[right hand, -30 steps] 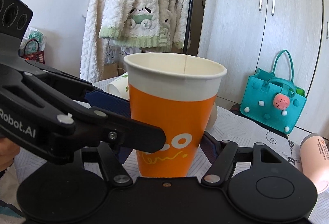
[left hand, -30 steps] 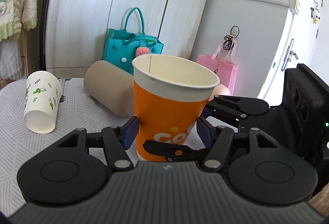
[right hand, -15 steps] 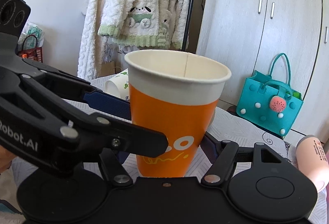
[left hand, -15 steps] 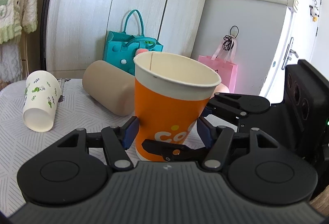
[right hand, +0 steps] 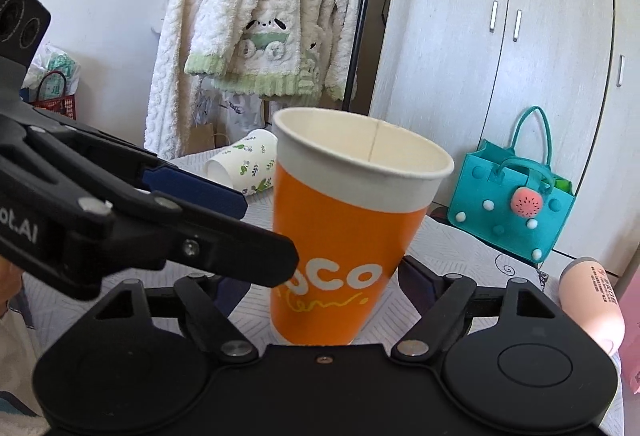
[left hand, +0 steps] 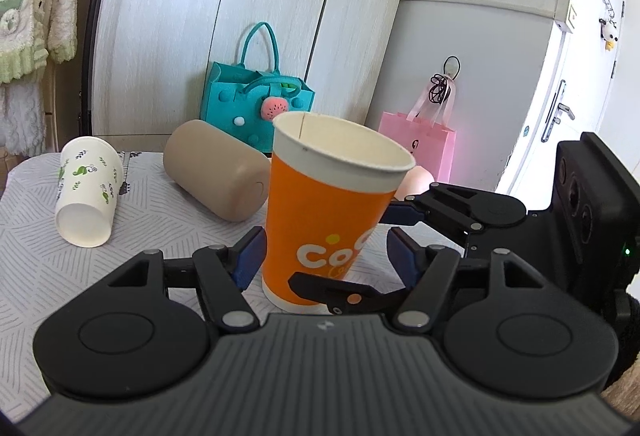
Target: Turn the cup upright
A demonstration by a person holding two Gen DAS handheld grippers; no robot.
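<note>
An orange paper cup [left hand: 320, 220] with a white rim stands mouth up on the patterned tablecloth, tilted slightly; it also shows in the right wrist view [right hand: 340, 248]. My left gripper [left hand: 326, 256] is open, its blue pads on either side of the cup with gaps. My right gripper [right hand: 320, 296] is open around the same cup from another side. Its fingers [left hand: 404, 213] show at the right of the left wrist view. The cup's base is partly hidden by the gripper bodies.
A white leaf-print cup [left hand: 88, 191] lies on its side at the left. A beige tumbler [left hand: 216, 169] lies behind the orange cup, a pink bottle [right hand: 592, 300] at right. A teal bag [left hand: 256, 103] and a pink bag [left hand: 420, 143] stand beyond the table.
Both grippers have opened a little around the orange cup and drawn back slightly. The cup stays upright on the table.
</note>
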